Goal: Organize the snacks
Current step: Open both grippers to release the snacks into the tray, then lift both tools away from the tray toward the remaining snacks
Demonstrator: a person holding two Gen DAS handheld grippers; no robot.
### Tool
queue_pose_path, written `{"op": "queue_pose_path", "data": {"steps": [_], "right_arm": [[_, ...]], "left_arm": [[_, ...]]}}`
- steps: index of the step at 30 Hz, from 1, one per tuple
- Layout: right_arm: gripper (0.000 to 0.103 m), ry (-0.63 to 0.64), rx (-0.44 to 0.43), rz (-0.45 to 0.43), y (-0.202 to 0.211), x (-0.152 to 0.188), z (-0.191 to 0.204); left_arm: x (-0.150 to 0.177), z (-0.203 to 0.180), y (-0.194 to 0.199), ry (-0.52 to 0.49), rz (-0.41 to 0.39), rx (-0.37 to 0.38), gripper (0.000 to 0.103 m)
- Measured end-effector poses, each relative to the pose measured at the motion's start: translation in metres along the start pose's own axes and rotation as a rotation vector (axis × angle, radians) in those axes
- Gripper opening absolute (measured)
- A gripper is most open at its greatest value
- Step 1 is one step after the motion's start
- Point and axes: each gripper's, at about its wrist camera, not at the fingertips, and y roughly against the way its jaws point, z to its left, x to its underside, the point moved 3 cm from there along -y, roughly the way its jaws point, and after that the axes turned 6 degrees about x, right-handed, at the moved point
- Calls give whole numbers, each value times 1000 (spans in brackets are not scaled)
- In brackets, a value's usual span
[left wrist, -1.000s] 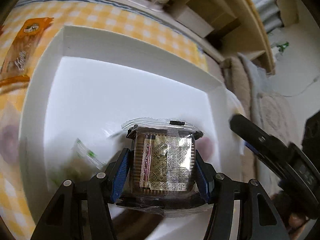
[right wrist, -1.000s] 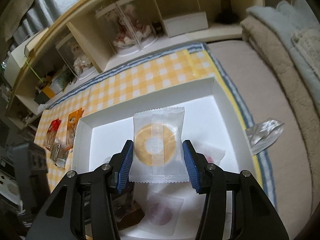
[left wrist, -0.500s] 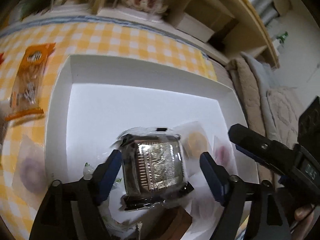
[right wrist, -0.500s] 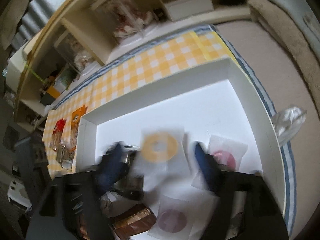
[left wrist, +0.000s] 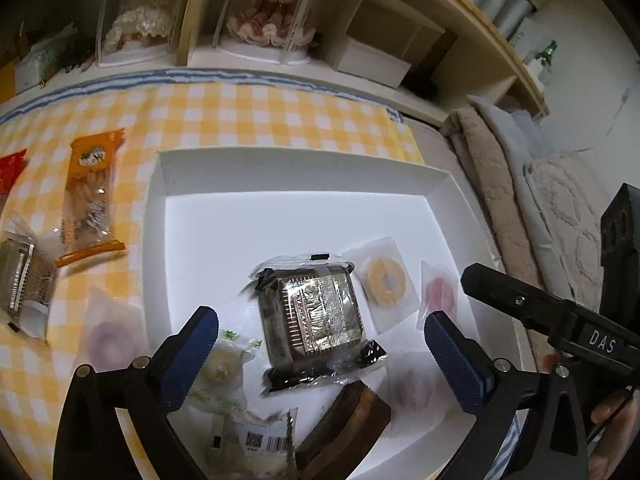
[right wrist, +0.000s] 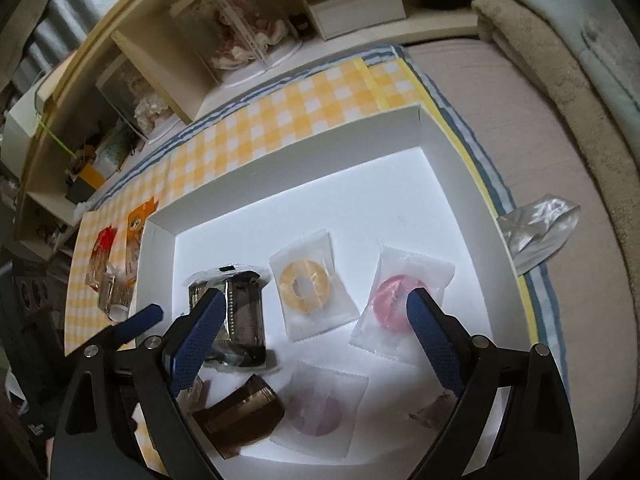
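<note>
A white box (left wrist: pixel 288 172) lies on a yellow checked cloth (left wrist: pixel 256 112). My left gripper (left wrist: pixel 321 320) hangs above it, its jaws opening wide. Below it the foil-wrapped biscuit pack (left wrist: pixel 316 300) rests free on the box floor. My right gripper (right wrist: pixel 317 295) is also opening, and the yellow ring sweet pack (right wrist: pixel 306 284) lies loose under it. A pink sweet pack (right wrist: pixel 394 300), a purple ring pack (right wrist: pixel 320 404) and a brown pack (right wrist: pixel 240 412) also lie in the box (right wrist: pixel 280 168). Neither gripper holds anything.
On the cloth left of the box lie an orange snack pack (left wrist: pixel 90 196), a red pack (left wrist: pixel 10 172), a foil pack (left wrist: pixel 24 280) and a purple ring pack (left wrist: pixel 108 336). A silver wrapper (right wrist: pixel 540 228) lies right of the box. Shelves (left wrist: pixel 280 40) stand behind.
Both grippers opened and let go: the foil biscuit pack and the yellow ring pack dropped into the box. The left gripper rose and drew back, so more of the cloth shows.
</note>
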Motion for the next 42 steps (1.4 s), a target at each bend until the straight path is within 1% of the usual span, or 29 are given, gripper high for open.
{"op": "queue_pose_path", "data": {"steps": [2,3,11,23,30,38,42], "right_arm": [[103,15,25,-15,7,0,4],[103,22,31,-24,11,1,5],[103,56,78,-59,29,4,13],[103,127,128,-110,54,5,32],[103,153,135,-149,70,5,44],[103,170,119,-184,83,3,58],[103,163,98,-209,89,2,72]], "left_arm": [[3,-3,9,-11,-4,-3,103],[4,-2,13,26,-46,-37,103],[15,-4,48,14,-70,-55,103],[15,9,108,13,-116,-102,103],[15,15,146,-4,-145,-120,103],[15,33,191,-16,-177,-140,103],[16,46,216,-23,-200,-154,103]]}}
